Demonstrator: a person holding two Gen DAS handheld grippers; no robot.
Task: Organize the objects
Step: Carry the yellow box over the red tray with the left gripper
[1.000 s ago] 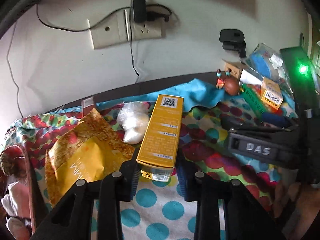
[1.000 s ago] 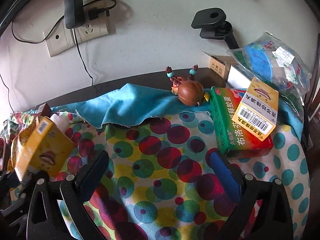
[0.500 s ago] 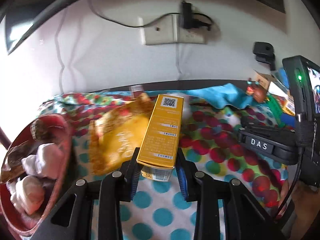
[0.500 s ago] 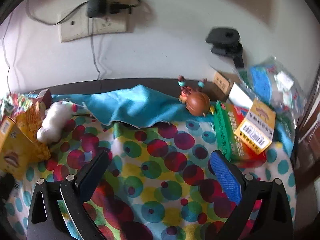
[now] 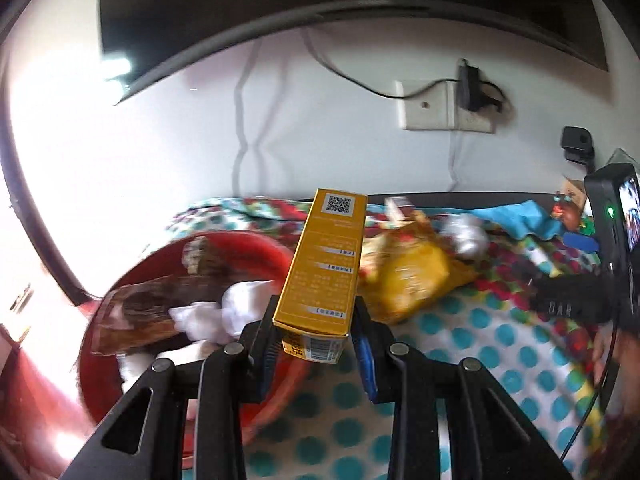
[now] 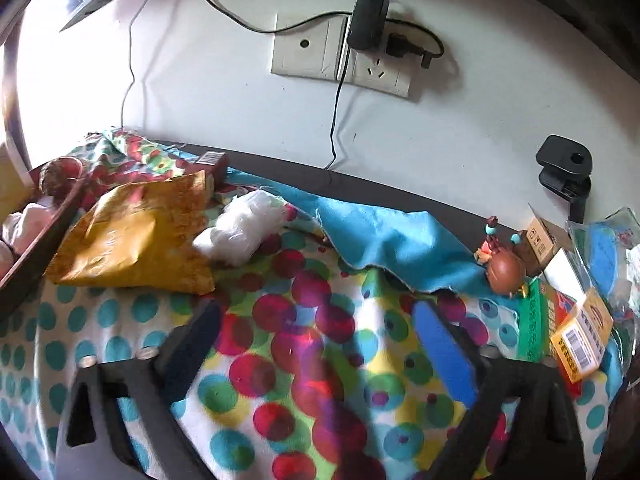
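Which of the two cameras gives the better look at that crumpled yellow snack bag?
The right wrist view: the yellow snack bag lies whole and sharp on the dotted cloth. In the left wrist view it is blurred and partly hidden behind the yellow box.

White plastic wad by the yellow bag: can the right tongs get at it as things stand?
Probably yes. The right tongs are open and empty, and only bare spotted cloth lies before the wad.
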